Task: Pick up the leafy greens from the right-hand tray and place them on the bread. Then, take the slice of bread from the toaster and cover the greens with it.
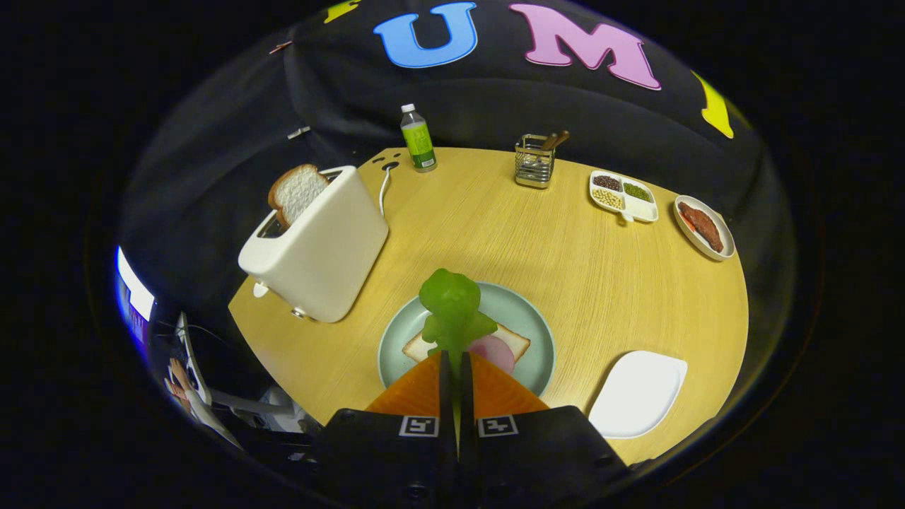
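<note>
Green leafy greens (452,311) clamped in claw (454,359), above one plated bread slice (512,341), one slice (297,191) in toaster (318,244)

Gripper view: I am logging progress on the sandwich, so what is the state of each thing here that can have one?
gripper: shut on the leafy greens
leafy greens: held above the plate
bread on plate: flat, pink slice on it, not yet covered with greens
plate: on the table
toaster: slice sticking up from its slot
bread slice: in the toaster
white tray: empty
bottle: upright, capped
</note>
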Action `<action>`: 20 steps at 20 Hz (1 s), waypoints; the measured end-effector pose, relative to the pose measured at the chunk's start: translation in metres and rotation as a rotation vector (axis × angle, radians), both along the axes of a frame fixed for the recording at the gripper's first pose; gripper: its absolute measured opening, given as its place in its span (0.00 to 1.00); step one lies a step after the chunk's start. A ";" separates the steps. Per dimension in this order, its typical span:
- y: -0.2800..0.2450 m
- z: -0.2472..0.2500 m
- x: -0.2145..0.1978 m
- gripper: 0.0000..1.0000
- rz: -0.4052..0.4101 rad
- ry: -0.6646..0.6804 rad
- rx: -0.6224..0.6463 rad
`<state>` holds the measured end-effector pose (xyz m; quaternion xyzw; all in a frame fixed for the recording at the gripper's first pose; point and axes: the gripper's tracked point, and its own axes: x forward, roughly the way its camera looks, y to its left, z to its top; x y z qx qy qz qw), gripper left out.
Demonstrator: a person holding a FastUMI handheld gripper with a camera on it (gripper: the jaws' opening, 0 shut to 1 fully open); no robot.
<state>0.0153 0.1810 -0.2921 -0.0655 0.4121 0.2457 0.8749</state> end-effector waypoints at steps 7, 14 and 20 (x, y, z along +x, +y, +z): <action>0.002 -0.015 0.010 0.13 0.039 -0.044 -0.099; 0.008 -0.023 0.017 0.80 0.018 -0.050 -0.087; 0.018 0.012 0.028 1.00 -0.007 -0.154 -0.021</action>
